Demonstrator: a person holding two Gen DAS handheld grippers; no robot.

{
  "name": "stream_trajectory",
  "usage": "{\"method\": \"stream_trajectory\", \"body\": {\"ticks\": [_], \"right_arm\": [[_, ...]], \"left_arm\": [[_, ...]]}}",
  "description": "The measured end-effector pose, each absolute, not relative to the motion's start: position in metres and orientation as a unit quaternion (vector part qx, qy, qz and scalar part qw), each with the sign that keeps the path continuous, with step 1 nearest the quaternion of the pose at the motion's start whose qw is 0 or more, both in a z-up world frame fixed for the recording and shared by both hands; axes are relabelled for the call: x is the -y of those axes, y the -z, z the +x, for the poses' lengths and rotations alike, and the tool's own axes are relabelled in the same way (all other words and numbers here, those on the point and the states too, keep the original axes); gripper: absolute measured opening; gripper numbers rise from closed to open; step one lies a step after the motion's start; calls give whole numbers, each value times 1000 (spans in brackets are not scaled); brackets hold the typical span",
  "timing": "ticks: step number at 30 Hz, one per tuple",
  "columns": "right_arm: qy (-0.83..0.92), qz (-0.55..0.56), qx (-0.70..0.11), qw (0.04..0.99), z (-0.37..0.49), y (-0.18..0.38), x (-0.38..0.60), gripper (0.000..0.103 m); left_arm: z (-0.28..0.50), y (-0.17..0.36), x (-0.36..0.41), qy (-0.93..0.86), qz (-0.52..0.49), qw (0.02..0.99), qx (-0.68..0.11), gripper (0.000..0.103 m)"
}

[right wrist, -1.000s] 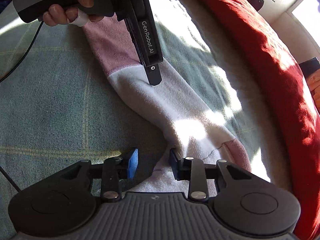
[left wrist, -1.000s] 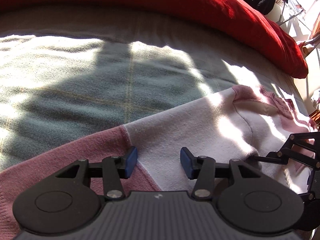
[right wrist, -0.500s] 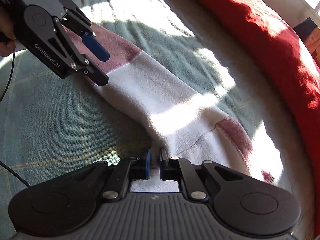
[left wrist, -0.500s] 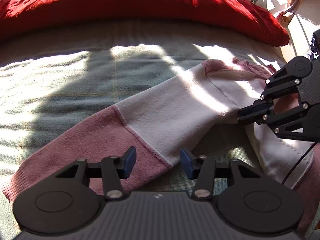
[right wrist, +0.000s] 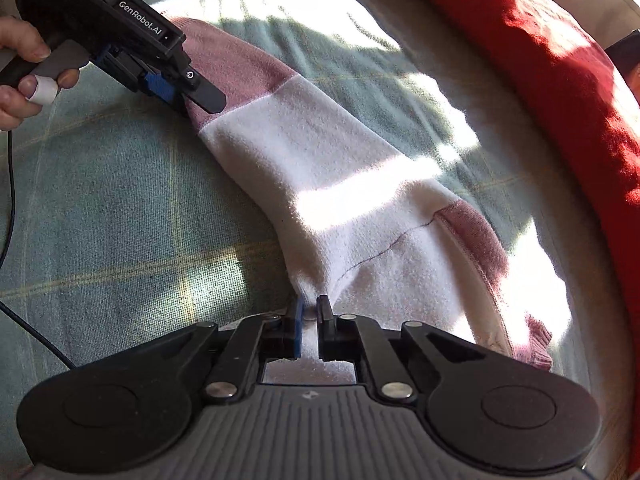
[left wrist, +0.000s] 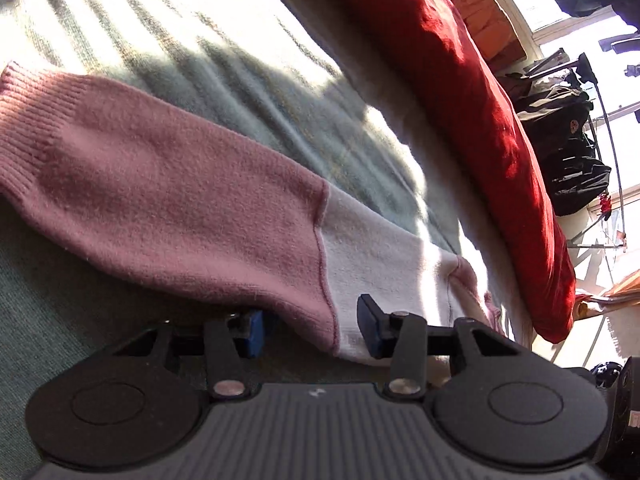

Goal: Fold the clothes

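Surface was a grey-green checked blanket on a bed, hard sun patches and shadows across it. A red pillow ran along the far edge. In the left wrist view, past the pillow, there was room clutter: a dark bag and a metal rack near bright windows.

The sweater sleeve lay flat on the blanket, pink at the cuff end, white in the middle, joining the sweater body near the right-hand tool. The pink ribbed cuff sat at the left of the left wrist view. There was bare blanket on both sides of the sleeve; the pillow was well apart from it.

Your left gripper was pitched downward at the near edge of the sleeve, at the pink-white seam. Its jaws were closing with the sleeve edge between them, one pad tucked under the fabric, the other not yet pressing. Your left hand was wrapped around the handle, a cable trailing off it.

Your right gripper pointed steeply down and was clamped on a bunched fold of white fabric where the sleeve met the body.
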State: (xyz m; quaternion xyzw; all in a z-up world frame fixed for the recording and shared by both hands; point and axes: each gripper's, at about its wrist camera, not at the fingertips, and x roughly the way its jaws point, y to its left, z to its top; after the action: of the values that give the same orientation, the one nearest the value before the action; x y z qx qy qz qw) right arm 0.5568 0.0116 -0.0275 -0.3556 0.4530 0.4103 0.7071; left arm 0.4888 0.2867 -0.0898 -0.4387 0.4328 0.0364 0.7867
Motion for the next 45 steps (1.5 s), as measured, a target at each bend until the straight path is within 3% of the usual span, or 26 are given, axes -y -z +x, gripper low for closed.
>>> {"method": "stream_trajectory", "body": {"ticks": [2, 7, 9, 16, 18, 22, 25, 30, 34, 39, 41, 44, 45], "right_arm": [[-406, -351, -453, 712, 556, 26, -12, 8], [-409, -333, -436, 729, 555, 15, -15, 15], [-405, -316, -436, 739, 560, 15, -18, 16], [-399, -201, -498, 743, 579, 52, -48, 19], [-431, -195, -487, 734, 570, 45, -57, 27], [-434, -184, -467, 748, 567, 23, -57, 28], [-395, -181, -462, 773, 582, 22, -57, 28], [-403, -112, -517, 747, 598, 50, -76, 29], [-443, -82, -505, 736, 578, 38, -81, 30], [-432, -79, -512, 738, 570, 31, -73, 33], [-429, -77, -517, 737, 568, 29, -69, 33], [-422, -75, -518, 740, 566, 27, -64, 36], [-420, -75, -518, 741, 567, 27, -64, 37]], "left_arm": [[488, 92, -291, -65, -448, 784, -426, 9], [486, 65, -297, -72, -388, 817, -419, 9], [487, 57, -299, -64, -371, 820, -431, 14], [463, 53, -312, -100, -334, 799, -490, 19], [452, 49, -322, -121, -332, 794, -494, 20], [442, 35, -338, -151, -310, 808, -478, 22], [447, 30, -345, -165, -287, 822, -463, 31], [452, 28, -359, -217, -254, 837, -434, 32], [461, 34, -377, -261, -197, 846, -422, 36], [476, 55, -382, -252, -199, 839, -440, 43], [483, 54, -369, -224, -170, 849, -448, 39], [493, 52, -351, -181, -126, 860, -460, 11], [497, 50, -347, -181, -108, 863, -460, 10]]}}
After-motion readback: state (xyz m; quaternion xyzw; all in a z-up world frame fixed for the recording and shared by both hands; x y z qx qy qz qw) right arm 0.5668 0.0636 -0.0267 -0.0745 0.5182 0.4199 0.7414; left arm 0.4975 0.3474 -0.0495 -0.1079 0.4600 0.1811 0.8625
